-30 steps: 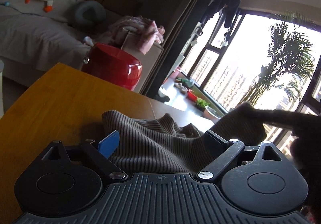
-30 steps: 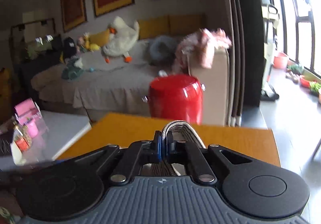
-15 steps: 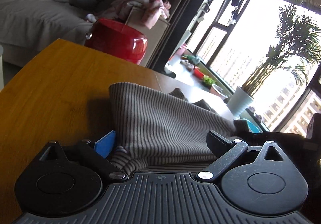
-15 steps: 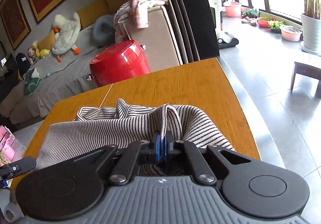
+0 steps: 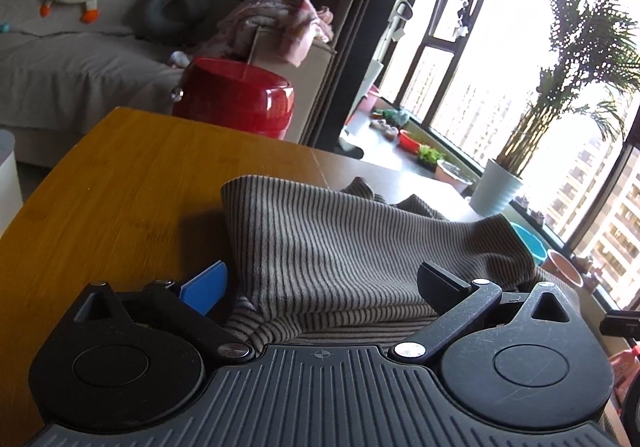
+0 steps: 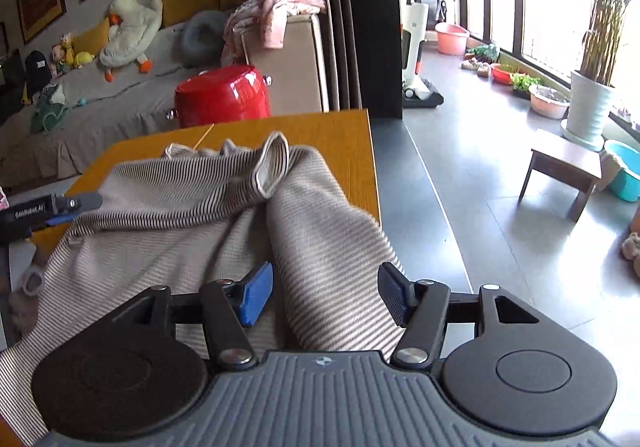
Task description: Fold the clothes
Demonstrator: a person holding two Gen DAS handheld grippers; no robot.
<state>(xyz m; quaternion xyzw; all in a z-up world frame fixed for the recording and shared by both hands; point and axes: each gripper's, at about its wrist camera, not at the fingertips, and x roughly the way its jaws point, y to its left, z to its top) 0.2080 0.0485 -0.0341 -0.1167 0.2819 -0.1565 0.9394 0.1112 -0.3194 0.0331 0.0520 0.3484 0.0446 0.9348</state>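
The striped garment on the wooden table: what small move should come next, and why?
Probably close the right gripper on the fold of the striped garment between its open fingers. The left gripper is open too, so nothing holds the cloth. The sleeve cuff lies bunched on top, near the far end of the wooden table, and likely needs straightening before another fold.

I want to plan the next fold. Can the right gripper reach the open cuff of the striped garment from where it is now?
Probably yes. The right gripper has its jaws open over the striped garment, and the cuff lies straight ahead on the wooden table. Only flat cloth lies between them.
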